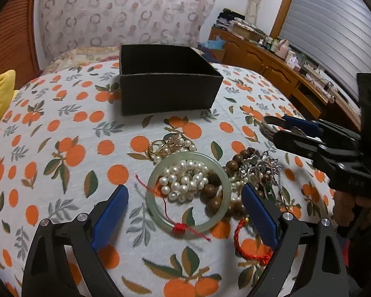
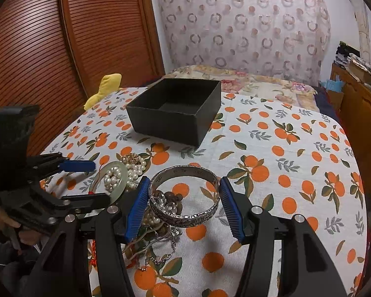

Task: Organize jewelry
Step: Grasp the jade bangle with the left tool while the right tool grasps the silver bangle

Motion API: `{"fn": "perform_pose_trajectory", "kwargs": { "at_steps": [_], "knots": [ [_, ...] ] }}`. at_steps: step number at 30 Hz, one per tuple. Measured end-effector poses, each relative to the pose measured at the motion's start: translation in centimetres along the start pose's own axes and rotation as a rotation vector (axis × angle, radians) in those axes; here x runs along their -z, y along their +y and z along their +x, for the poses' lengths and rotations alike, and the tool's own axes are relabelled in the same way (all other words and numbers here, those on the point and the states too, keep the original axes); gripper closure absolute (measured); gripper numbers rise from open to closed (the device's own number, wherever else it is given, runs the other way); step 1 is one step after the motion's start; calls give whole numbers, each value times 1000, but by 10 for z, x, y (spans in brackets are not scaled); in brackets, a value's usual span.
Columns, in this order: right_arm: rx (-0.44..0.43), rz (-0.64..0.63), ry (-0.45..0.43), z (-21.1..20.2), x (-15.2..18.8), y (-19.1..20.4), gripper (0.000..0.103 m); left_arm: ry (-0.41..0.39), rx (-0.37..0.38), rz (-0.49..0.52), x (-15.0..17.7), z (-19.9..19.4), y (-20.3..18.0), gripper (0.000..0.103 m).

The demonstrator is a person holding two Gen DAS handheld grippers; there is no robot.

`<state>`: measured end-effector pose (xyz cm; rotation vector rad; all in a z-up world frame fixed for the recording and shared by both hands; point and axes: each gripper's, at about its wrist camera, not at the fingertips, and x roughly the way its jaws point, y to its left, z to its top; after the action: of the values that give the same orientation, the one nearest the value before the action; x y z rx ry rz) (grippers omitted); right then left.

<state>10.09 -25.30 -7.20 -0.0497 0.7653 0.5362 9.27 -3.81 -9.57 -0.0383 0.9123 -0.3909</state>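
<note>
- A silver bangle is clamped between the pads of the right tongs, gripped across its width above the heap.
- The left tongs are spread wide around a jade bangle; nothing is held.
- The box stands ahead of both, well apart.
- The silver is judged stiff, smooth and slippery; opposite outer walls are best pinched.
- The jade is judged brittle, and pearls lie inside it.

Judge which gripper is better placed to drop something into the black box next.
Right gripper: it already clasps the silver bangle, black box straight ahead. Left gripper is open over the jade bangle.
</note>
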Motion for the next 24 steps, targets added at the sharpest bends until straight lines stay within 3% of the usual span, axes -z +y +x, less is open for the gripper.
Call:
{"fn": "perform_pose_trajectory", "kwargs": {
  "at_steps": [4, 8, 16, 24],
  "knots": [
    [-2, 2, -2, -1, 2, 1, 43, 12, -8, 6, -3, 8, -1, 14],
    [2, 4, -2, 0, 4, 2, 43, 7, -17, 23, -5, 8, -3, 34],
    [-3, 4, -18, -4, -1, 0, 43, -61, -14, -2, -8, -11, 4, 34],
    [-7, -16, -43, 0, -24, -6, 43, -136, -26, -10, -39, -26, 14, 34]
  ]
}}
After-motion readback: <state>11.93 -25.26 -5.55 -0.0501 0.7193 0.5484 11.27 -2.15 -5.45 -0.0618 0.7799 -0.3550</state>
